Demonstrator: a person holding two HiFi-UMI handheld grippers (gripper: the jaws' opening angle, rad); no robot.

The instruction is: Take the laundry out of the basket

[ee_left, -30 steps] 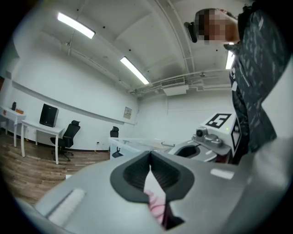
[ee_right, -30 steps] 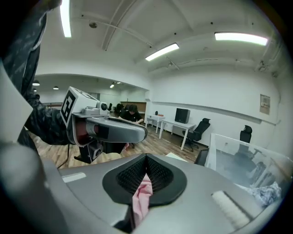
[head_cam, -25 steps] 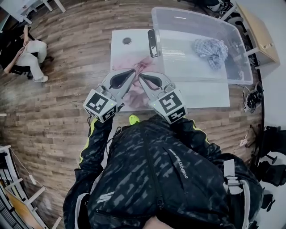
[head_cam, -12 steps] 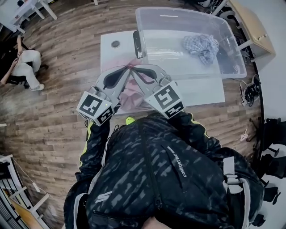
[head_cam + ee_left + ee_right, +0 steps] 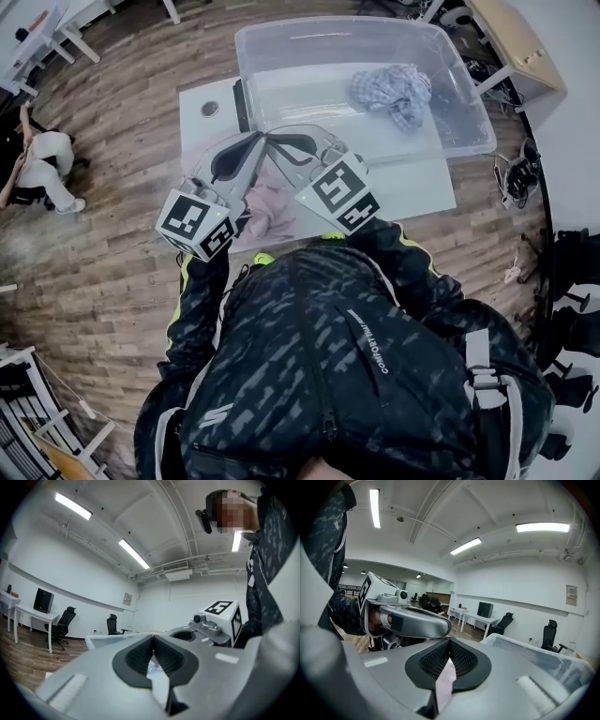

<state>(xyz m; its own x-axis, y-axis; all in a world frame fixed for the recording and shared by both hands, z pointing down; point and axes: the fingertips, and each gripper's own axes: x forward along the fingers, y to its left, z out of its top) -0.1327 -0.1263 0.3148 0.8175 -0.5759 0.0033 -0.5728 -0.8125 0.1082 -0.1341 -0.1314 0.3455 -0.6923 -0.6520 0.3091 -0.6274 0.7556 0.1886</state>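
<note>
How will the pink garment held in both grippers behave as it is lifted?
Probably floppy: the pink garment sags in crumpled folds under the left gripper and right gripper, both shut on it. Likely light for its size, since two small pinches carry it. The thin fabric might slip if jerked.

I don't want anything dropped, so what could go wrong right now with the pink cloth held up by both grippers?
1. The left gripper and the right gripper each seem to pinch only a thin edge of the pink cloth, so it may slip free.
2. The cloth's loose end appears to hang near the front edge of the table and could drag or catch there.
</note>
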